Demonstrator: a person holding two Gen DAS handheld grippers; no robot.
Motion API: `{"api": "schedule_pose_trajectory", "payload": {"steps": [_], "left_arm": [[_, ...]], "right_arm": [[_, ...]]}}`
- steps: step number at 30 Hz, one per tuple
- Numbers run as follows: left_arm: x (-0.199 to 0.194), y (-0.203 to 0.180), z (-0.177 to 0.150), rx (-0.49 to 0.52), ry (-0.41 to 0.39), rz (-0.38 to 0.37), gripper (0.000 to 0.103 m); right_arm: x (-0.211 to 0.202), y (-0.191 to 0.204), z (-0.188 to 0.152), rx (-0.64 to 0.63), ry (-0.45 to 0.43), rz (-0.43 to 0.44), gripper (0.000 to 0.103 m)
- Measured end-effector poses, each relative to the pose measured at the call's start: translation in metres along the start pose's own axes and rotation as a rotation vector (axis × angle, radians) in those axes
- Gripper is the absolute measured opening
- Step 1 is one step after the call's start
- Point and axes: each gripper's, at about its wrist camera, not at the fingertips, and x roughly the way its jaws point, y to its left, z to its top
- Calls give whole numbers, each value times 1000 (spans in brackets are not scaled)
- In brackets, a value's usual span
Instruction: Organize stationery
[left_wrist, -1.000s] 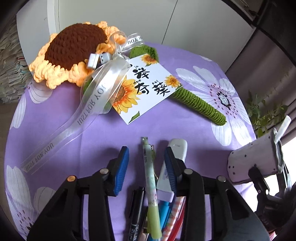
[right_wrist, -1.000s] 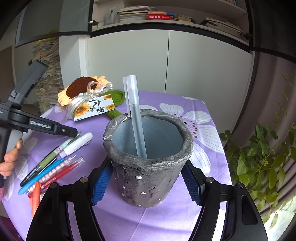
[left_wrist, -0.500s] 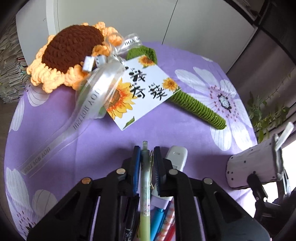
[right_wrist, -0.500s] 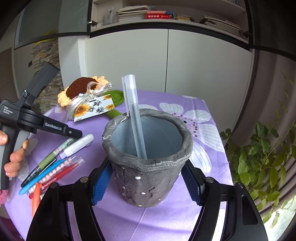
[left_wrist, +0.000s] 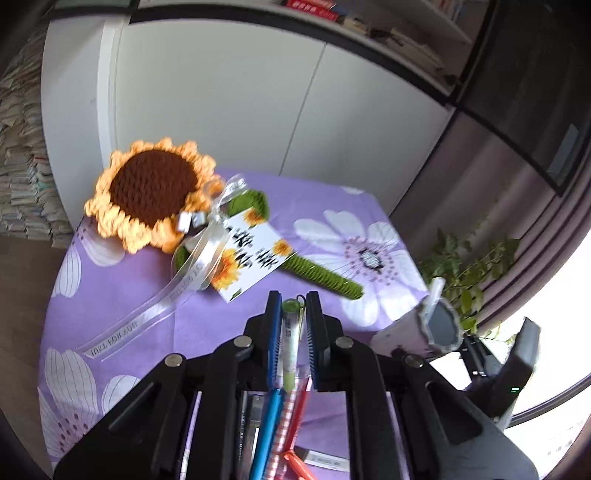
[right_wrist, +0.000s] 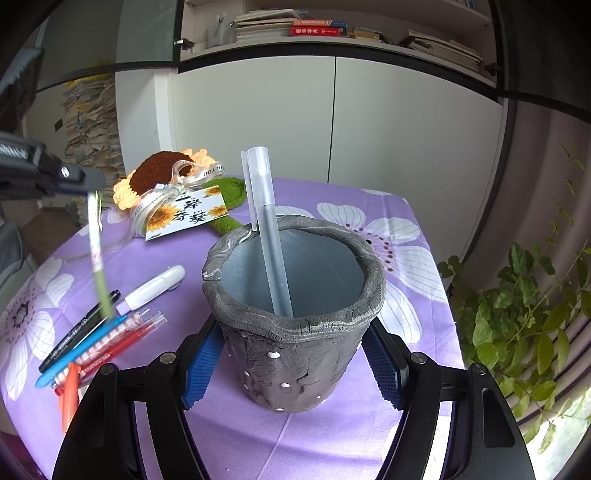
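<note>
At the left of the right wrist view, the left gripper (right_wrist: 79, 181) holds a green pen (right_wrist: 98, 254) up in the air, and the pen hangs down with its tip above the other pens (right_wrist: 96, 339). Those lie in a bunch on the purple cloth (right_wrist: 332, 424) at the lower left. A white marker (right_wrist: 151, 288) lies just beside them. In the left wrist view the blue pads (left_wrist: 274, 332) have just squeezed shut on the pen, so the grip looks firm.

In the middle stands the grey cup (right_wrist: 291, 332) with one clear pen (right_wrist: 269, 236) leaning inside. The right gripper (right_wrist: 291, 363) has its jaws closed on the cup's sides (it seems to be keeping the cup from tipping).

I think the step now is carrying the green pen to the cup. Next the pen must go to the right, over the cup's rim, with its tip pointing down into the free space beside the clear pen. Then the left gripper can let go.

At the upper left of the cloth lies a yarn sunflower (right_wrist: 162, 177) with a card (right_wrist: 188, 214), well out of the way.
</note>
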Motion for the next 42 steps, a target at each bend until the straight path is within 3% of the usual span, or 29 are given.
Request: {"api": "schedule_pose_trajectory", "payload": {"steps": [14, 25, 30, 32, 33, 38, 42], "left_arm": [[-45, -91, 34, 154, -109, -238, 10], [-24, -114, 35, 211, -94, -221, 8], [4, -92, 19, 193, 13, -166, 10], [25, -76, 8, 154, 97, -115, 26], [37, -68, 2, 126, 147, -95, 29], [94, -42, -28, -19, 408, -91, 27], [116, -32, -36, -125, 503, -112, 27]], "right_arm": [[-1, 0, 0, -2, -1, -3, 73], [0, 0, 1, 3, 1, 4, 73], [2, -1, 2, 3, 2, 4, 73], [2, -1, 1, 3, 2, 3, 73], [2, 0, 1, 3, 2, 4, 73], [2, 1, 1, 4, 6, 3, 73], [2, 1, 1, 5, 5, -2, 73]]}}
